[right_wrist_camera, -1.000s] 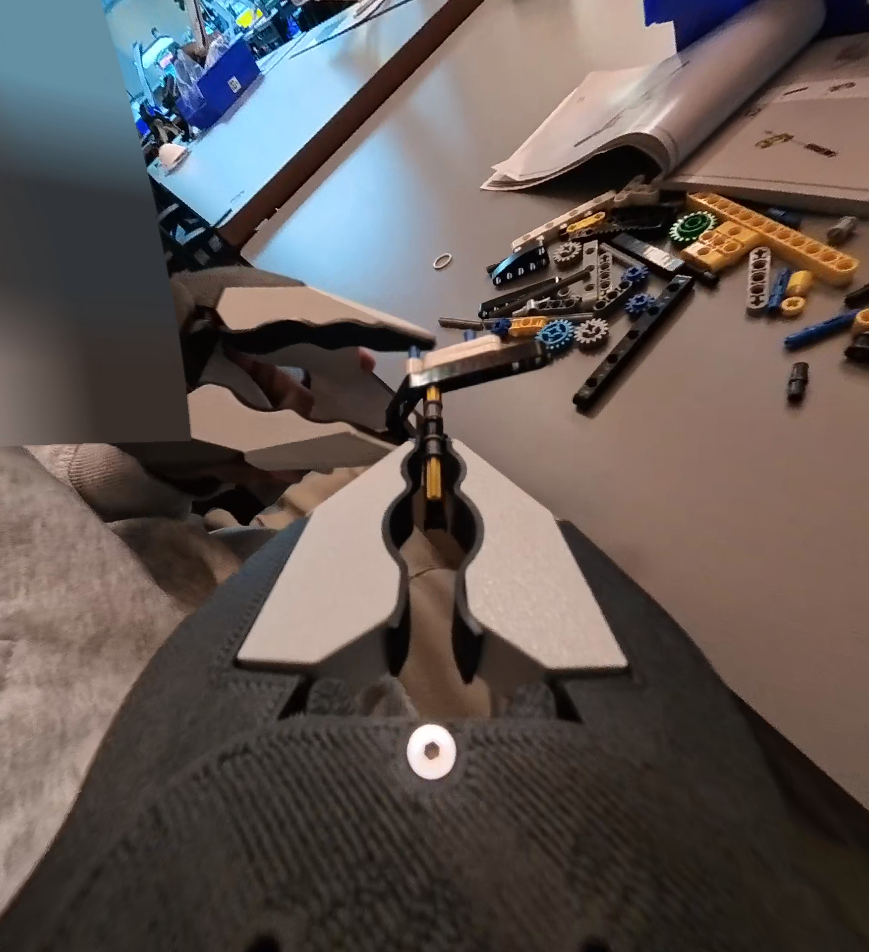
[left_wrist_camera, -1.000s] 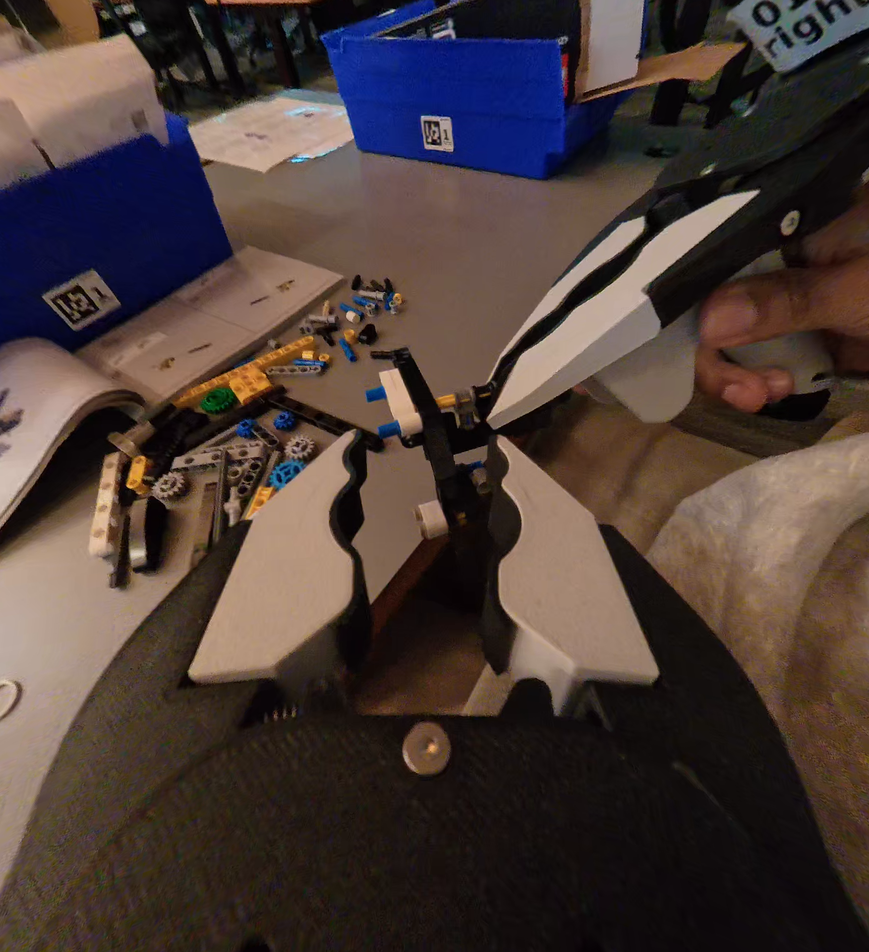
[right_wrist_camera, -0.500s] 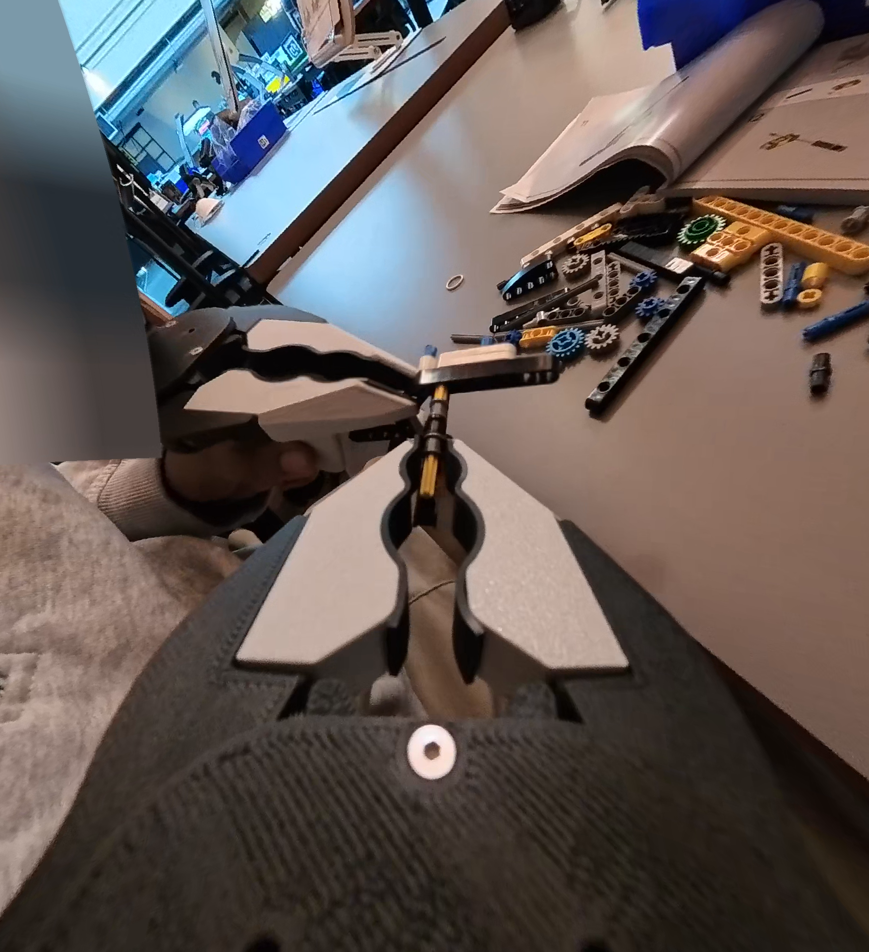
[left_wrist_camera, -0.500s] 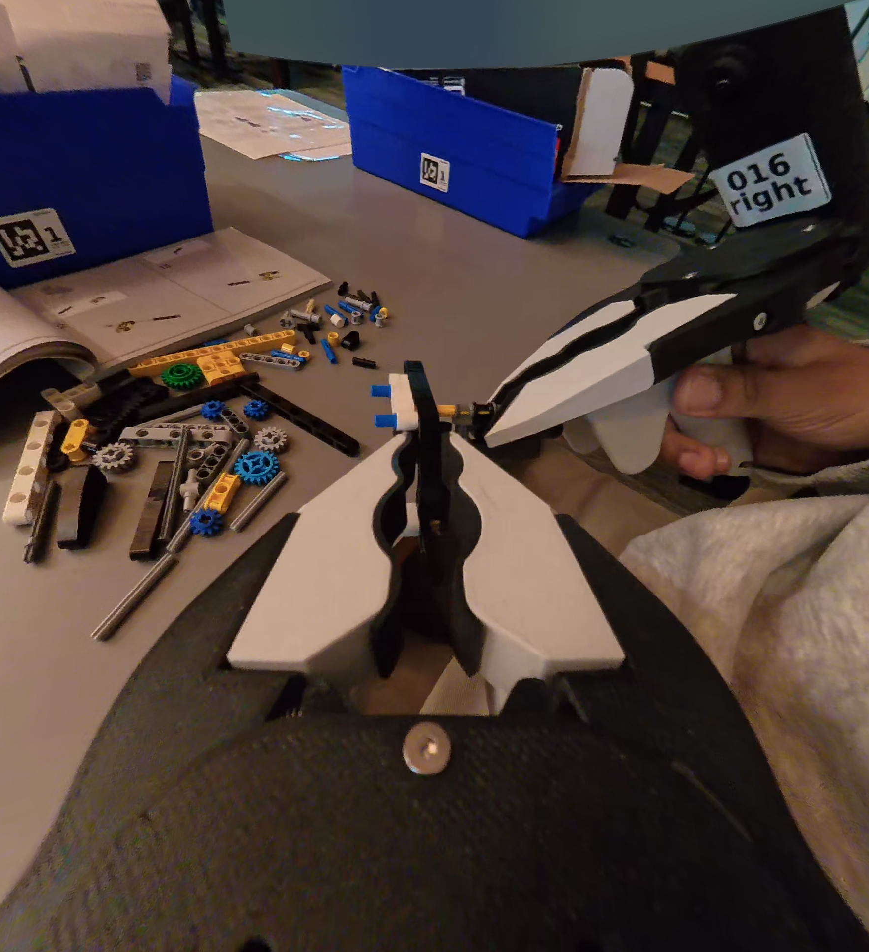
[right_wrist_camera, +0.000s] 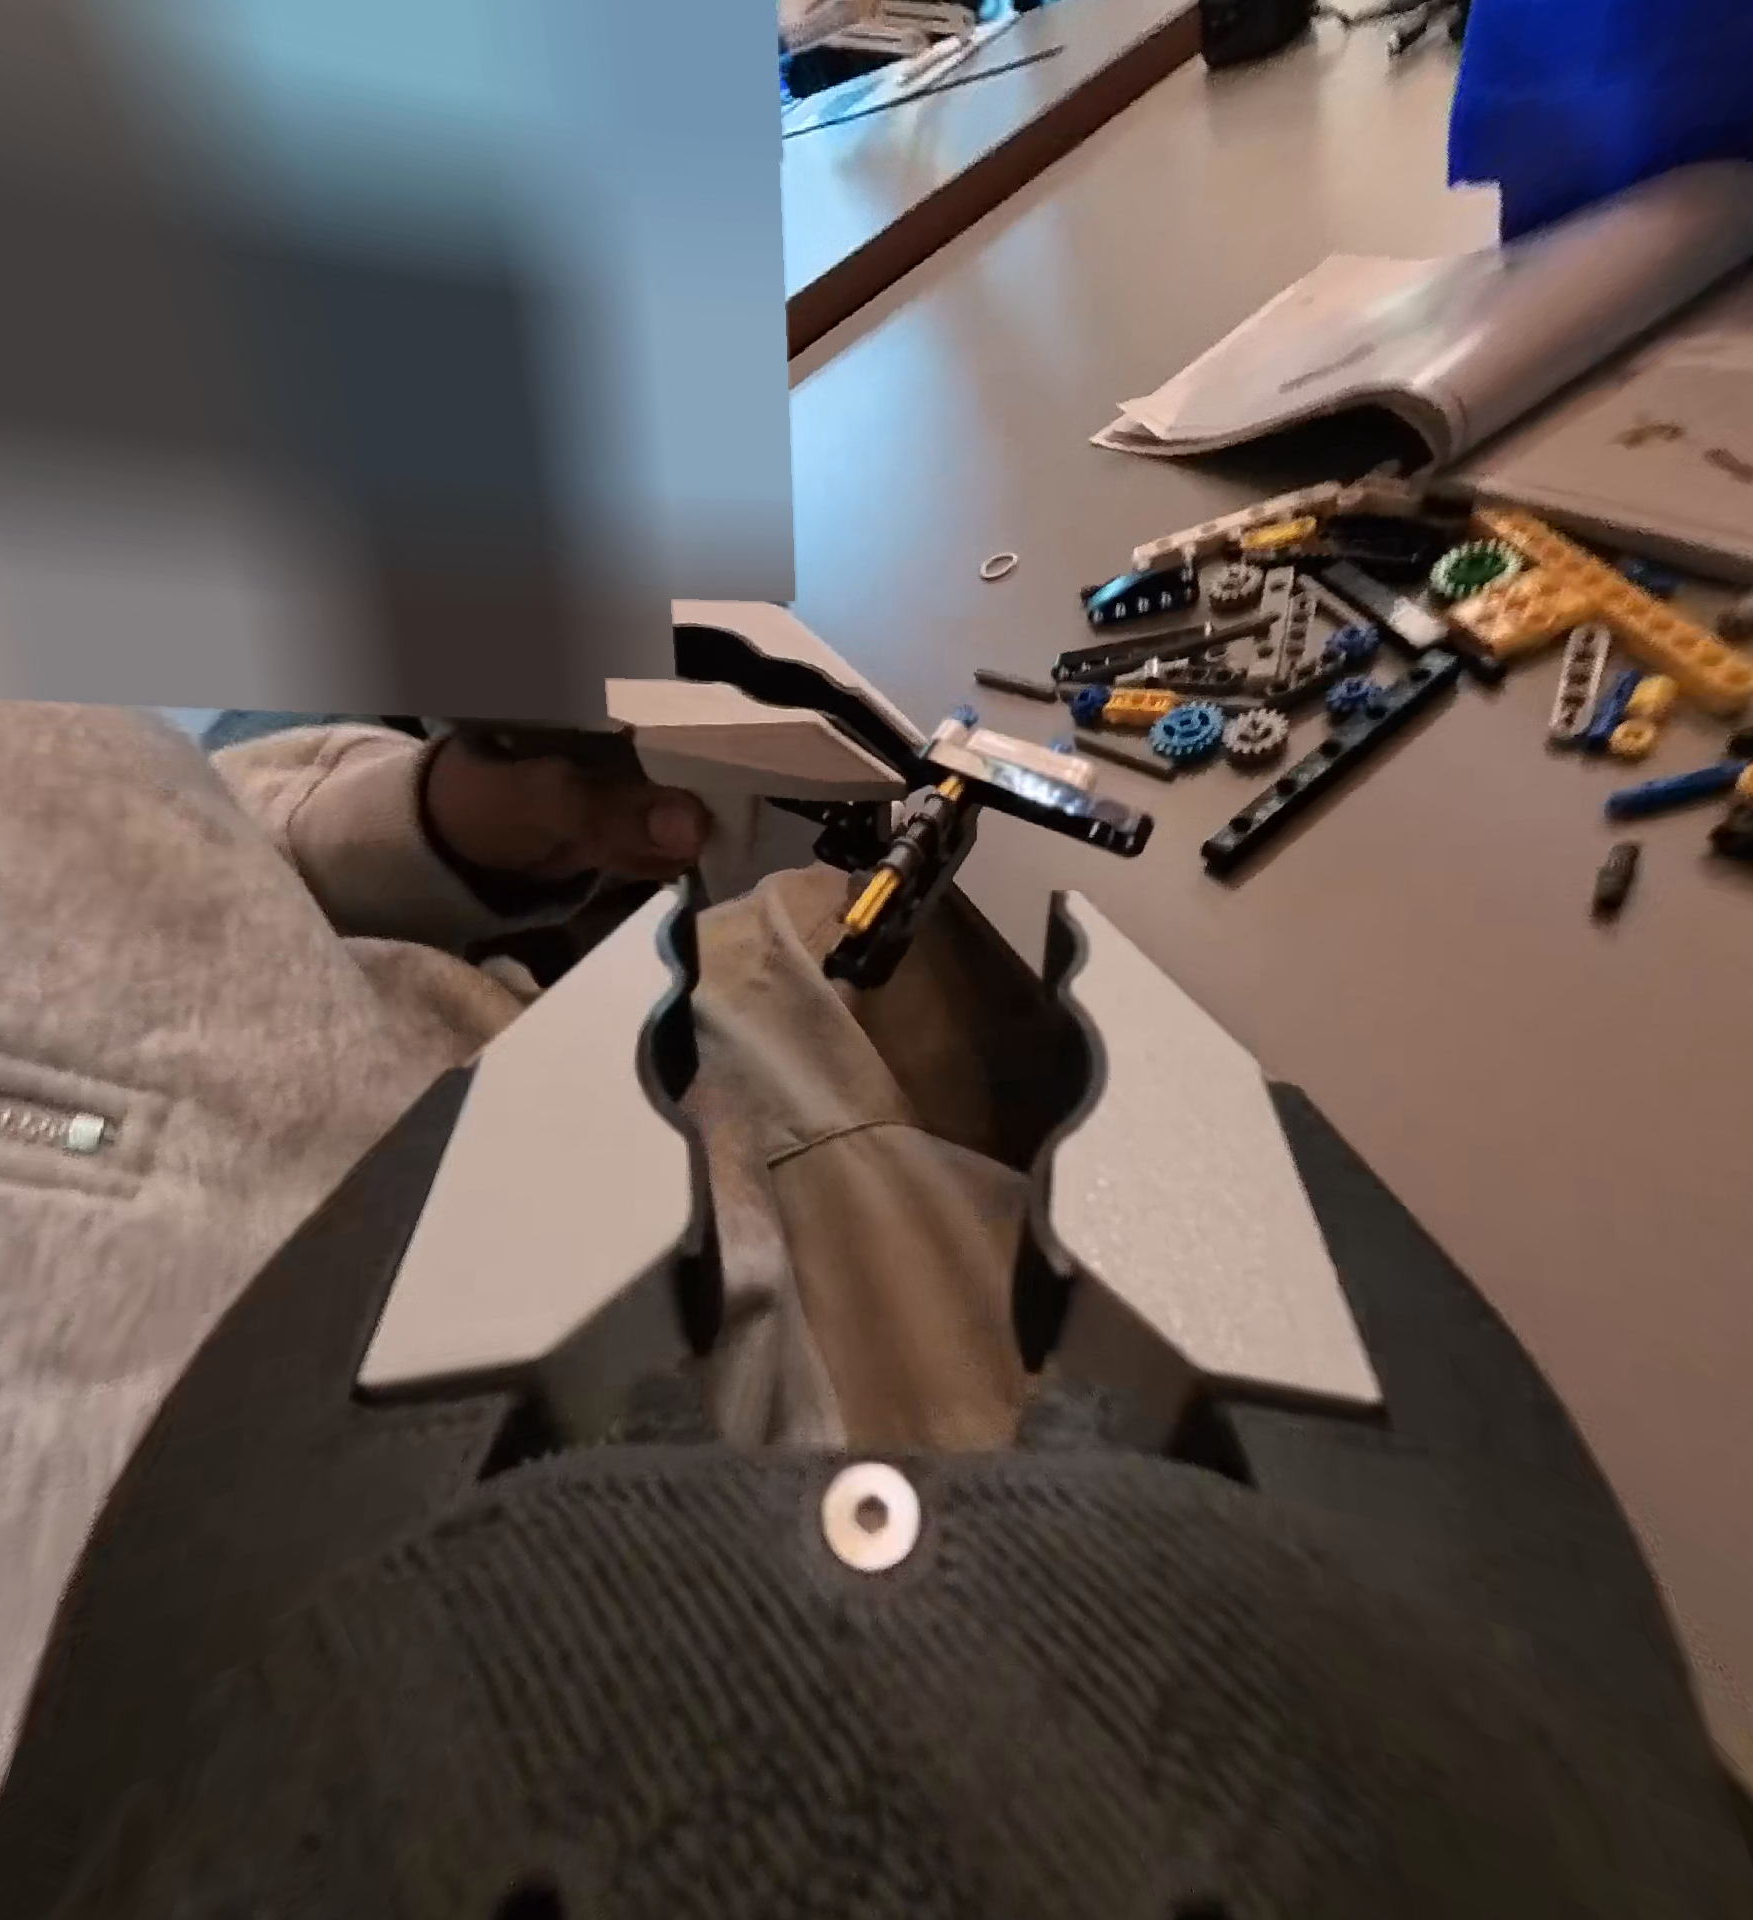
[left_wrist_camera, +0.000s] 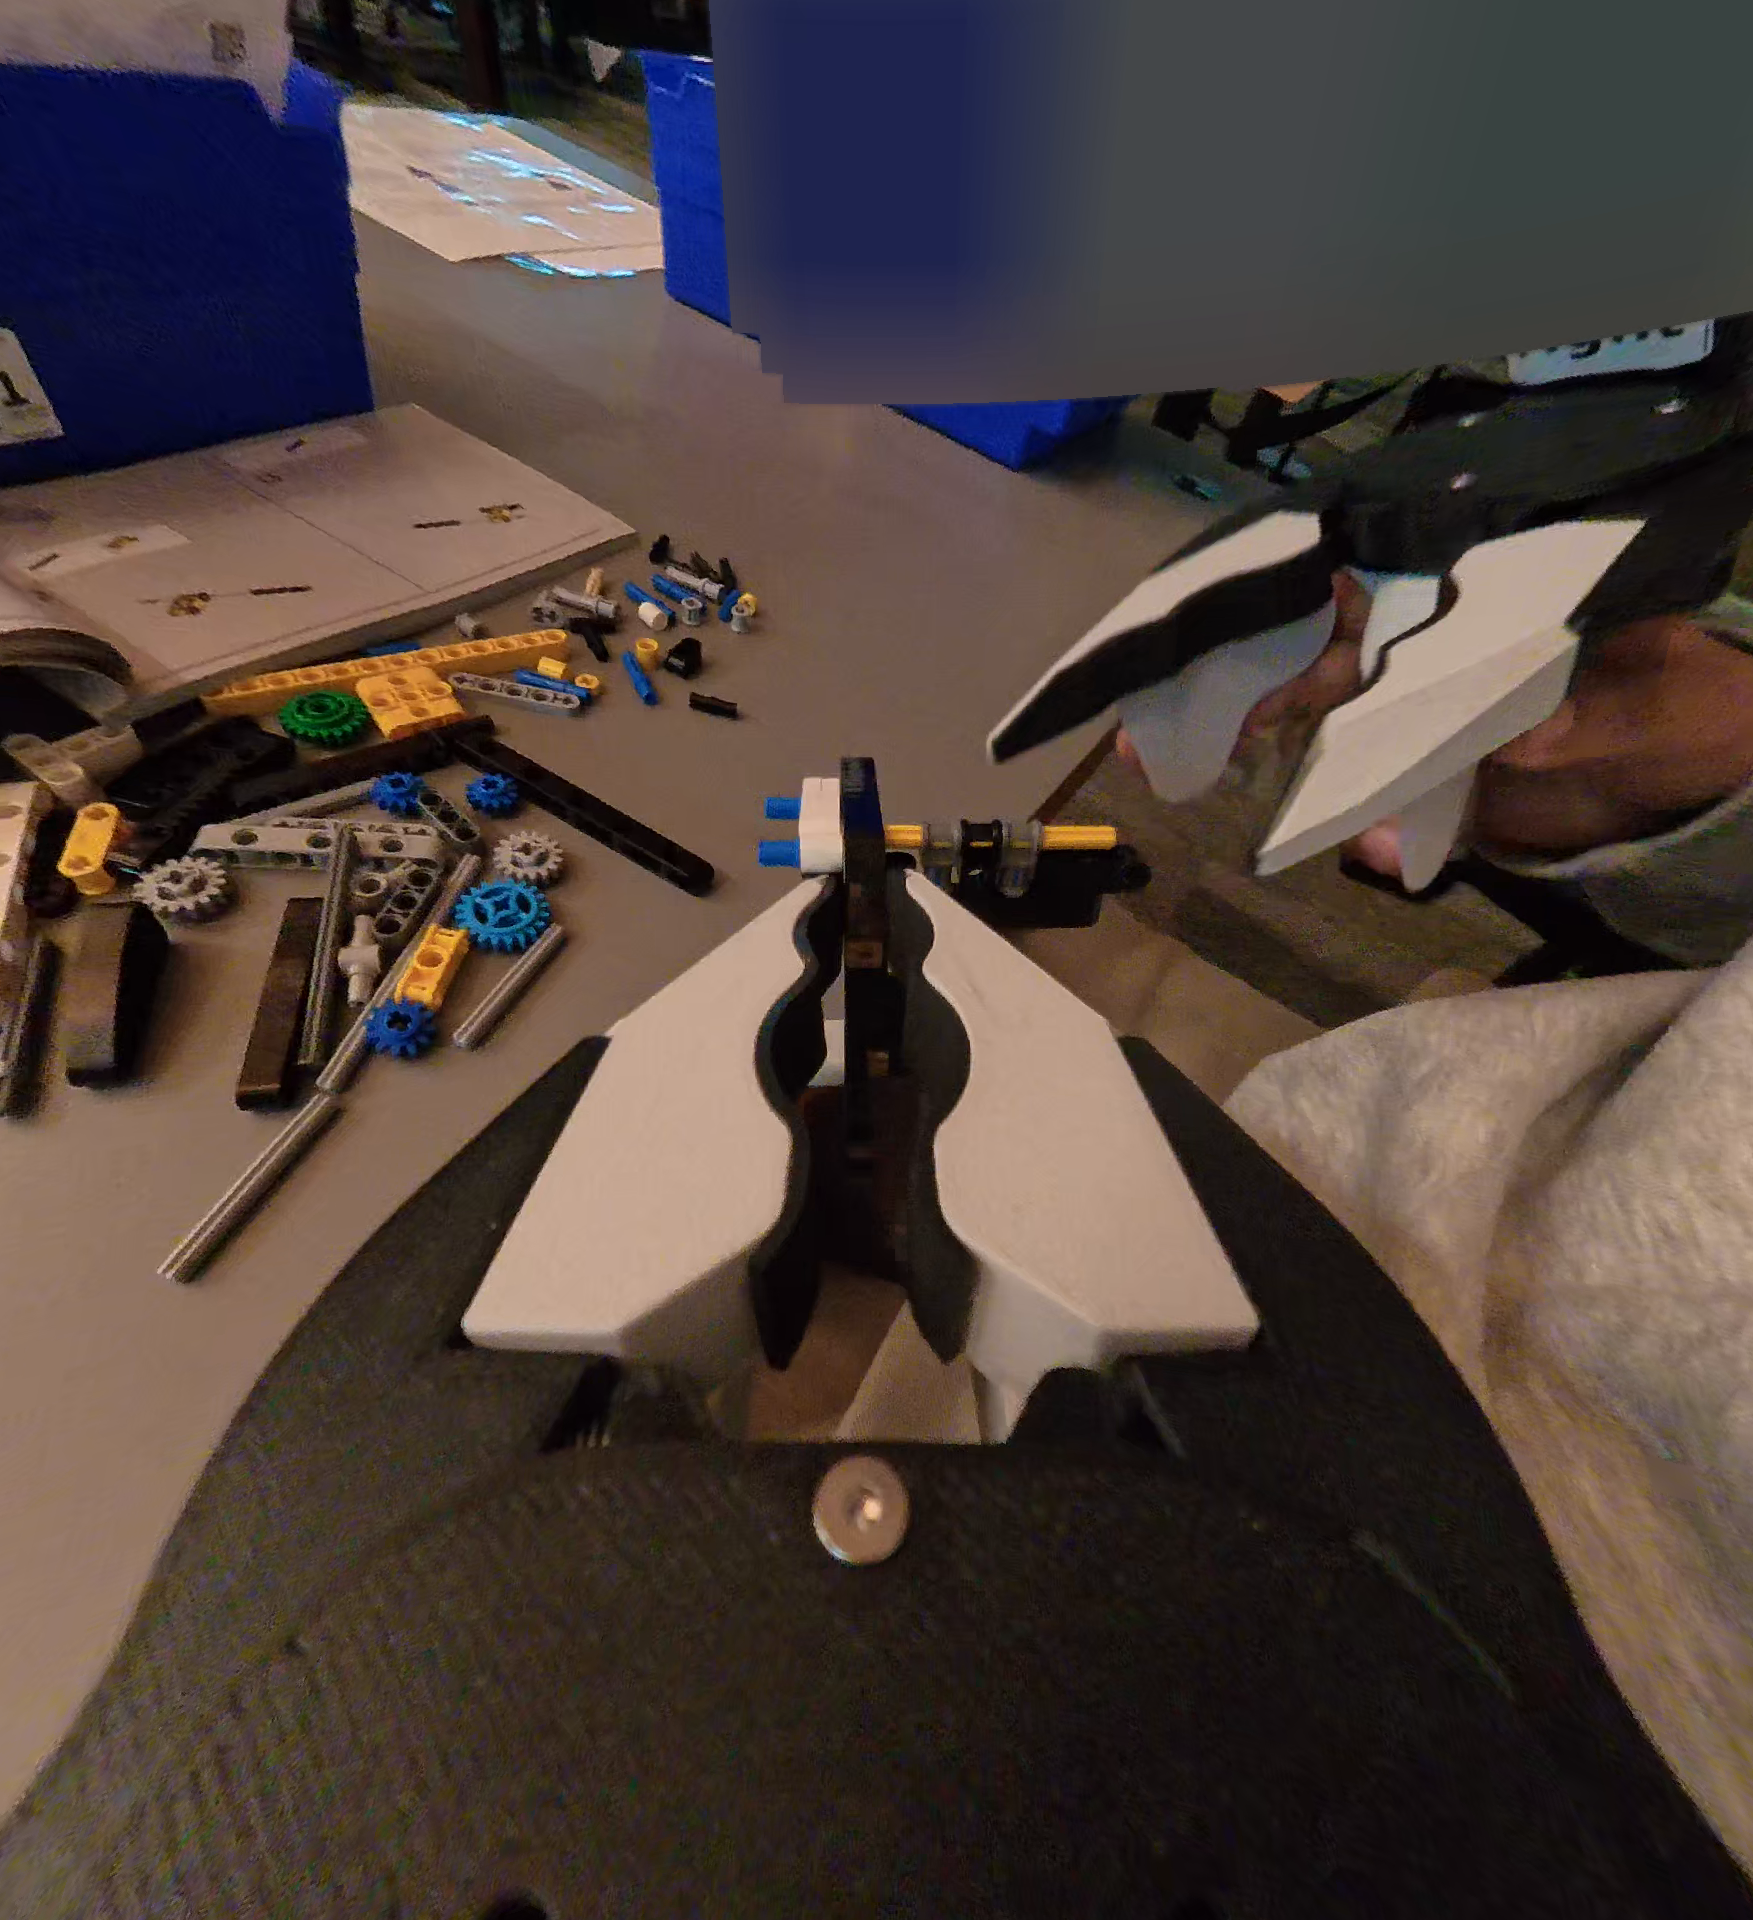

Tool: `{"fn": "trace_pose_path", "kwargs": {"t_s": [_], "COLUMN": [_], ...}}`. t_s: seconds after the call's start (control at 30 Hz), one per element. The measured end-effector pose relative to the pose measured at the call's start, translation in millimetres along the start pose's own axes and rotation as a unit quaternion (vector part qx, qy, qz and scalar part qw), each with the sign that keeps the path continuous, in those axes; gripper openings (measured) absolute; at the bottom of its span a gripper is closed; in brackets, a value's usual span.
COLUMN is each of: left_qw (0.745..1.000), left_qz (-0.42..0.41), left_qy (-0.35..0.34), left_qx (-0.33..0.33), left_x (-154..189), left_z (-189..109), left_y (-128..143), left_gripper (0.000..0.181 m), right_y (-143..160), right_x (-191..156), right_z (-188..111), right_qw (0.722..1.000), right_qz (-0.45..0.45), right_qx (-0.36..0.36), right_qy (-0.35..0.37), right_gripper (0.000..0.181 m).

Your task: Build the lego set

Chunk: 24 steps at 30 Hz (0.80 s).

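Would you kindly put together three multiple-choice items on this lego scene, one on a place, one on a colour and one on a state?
1. Where is the green gear?
A. On the table beside the yellow beam
B. In the left tongs
C. On the open booklet

2. What colour is the axle sticking out of the held assembly?
A. Red
B. Yellow
C. Green

3. How do the right tongs stand?
A. Shut on the axle
B. Shut on a gear
C. Open, holding nothing

Answers:
1 A: the gear lies on the table against the yellow beam.
2 B: the rod is yellow in both views.
3 C: their jaws are spread apart with the axle free in front, while the left tongs grip the assembly.
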<state>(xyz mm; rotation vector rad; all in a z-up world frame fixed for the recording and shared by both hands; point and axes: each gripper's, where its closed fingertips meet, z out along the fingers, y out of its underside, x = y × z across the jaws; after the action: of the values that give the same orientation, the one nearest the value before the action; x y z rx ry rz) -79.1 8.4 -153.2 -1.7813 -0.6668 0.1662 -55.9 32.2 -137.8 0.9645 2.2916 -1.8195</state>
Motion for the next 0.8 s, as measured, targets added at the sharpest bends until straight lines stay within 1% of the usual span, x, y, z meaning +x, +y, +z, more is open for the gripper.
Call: {"fn": "trace_pose_path", "kwargs": {"t_s": [0.07, 0.13, 0.2, 0.27, 0.37, 0.47, 0.63, 0.73, 0.8], "left_qw": [1.000, 0.998, 0.995, 0.991, 0.986, 0.982, 0.981, 0.982, 0.982], "left_qz": [-0.007, -0.004, 0.012, 0.035, 0.076, 0.100, 0.093, 0.076, 0.072], "left_qy": [0.028, 0.060, 0.094, 0.121, 0.141, 0.150, 0.163, 0.171, 0.170], "left_qx": [-0.005, -0.015, -0.027, -0.038, -0.049, -0.051, -0.044, -0.038, -0.039], "left_x": [3.8, 10.6, 20.5, 30.7, 43.8, 53.2, 59.6, 59.8, 58.1], "left_z": [-0.1, 0.9, 2.5, 4.5, 6.8, 7.7, 5.9, 4.9, 5.3], "left_y": [1.1, 2.6, 4.6, 6.6, 9.4, 11.5, 13.0, 12.8, 13.8], "left_gripper": [0.007, 0.006, 0.006, 0.006, 0.006, 0.006, 0.006, 0.006, 0.006], "right_y": [-7.5, -12.1, -8.9, -2.4, 10.0, 22.4, 35.2, 39.8, 40.2], "right_x": [-1.8, -6.7, -9.7, -14.0, -22.3, -22.8, -24.2, -23.5, -23.8], "right_z": [-11.4, -20.5, -23.7, -23.0, -21.1, -18.8, -16.3, -15.0, -14.2], "right_qw": [0.997, 0.983, 0.961, 0.941, 0.920, 0.904, 0.890, 0.886, 0.887], "right_qz": [-0.075, -0.178, -0.262, -0.302, -0.307, -0.298, -0.297, -0.305, -0.305], "right_qx": [-0.004, -0.028, -0.076, -0.128, -0.197, -0.253, -0.289, -0.298, -0.297], "right_qy": [-0.009, -0.024, -0.044, -0.080, -0.143, -0.173, -0.188, -0.182, -0.180], "right_gripper": [0.072, 0.078, 0.082, 0.081, 0.077, 0.079, 0.077, 0.078, 0.075]}}
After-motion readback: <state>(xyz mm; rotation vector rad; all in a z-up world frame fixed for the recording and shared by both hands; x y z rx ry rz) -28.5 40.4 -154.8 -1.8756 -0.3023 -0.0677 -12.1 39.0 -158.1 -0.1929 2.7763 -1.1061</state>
